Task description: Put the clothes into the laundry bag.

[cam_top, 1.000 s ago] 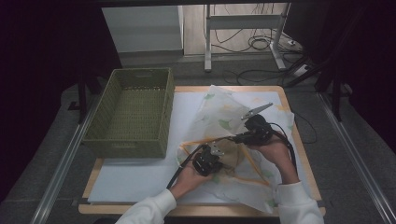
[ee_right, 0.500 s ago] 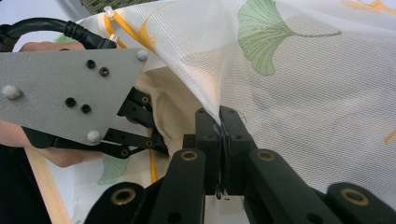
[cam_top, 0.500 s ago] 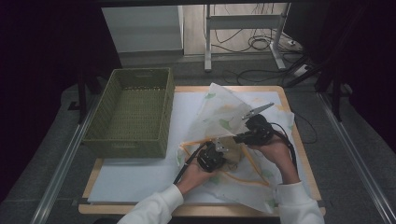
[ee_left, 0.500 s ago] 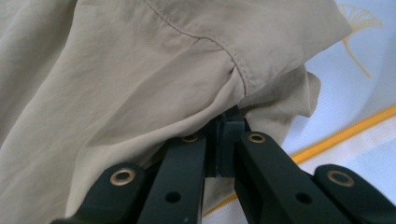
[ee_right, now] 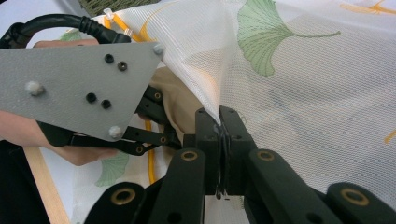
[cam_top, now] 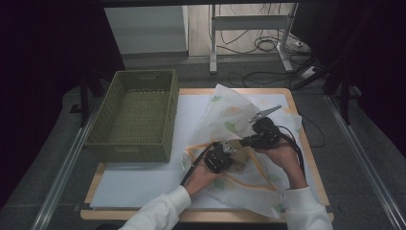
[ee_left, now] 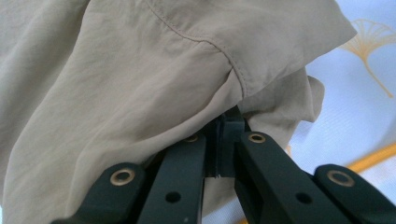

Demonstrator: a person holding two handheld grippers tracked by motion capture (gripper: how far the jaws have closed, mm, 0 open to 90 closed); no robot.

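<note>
garment: beige cloth (ee_left: 140, 88) is sitting at the mouth of the mesh laundry bag (cam_top: 230, 120), mid-table, at about 3 o'clock from the basket (cam_top: 129, 143)
left claw: your left gripper (ee_left: 223, 133) is clamping a fold of the beige cloth, jaws pressed together on it
right claw: your right gripper (ee_right: 219, 135) is pinching the bag's edge and lifting it, jaws closed on the mesh
change: since a second ago your left hand is creeping slightly toward 1 o'clock, under the raised mesh; right hand is holding steady
meaning: you're likely feeding the garment into the bag; insertion looks just begun
bag: yellow trim (cam_top: 249, 184) is running around it, ginkgo print on top
surroundings: white mat (cam_top: 139, 184) on the wooden table (cam_top: 95, 179); basket at 9 o'clock
</note>
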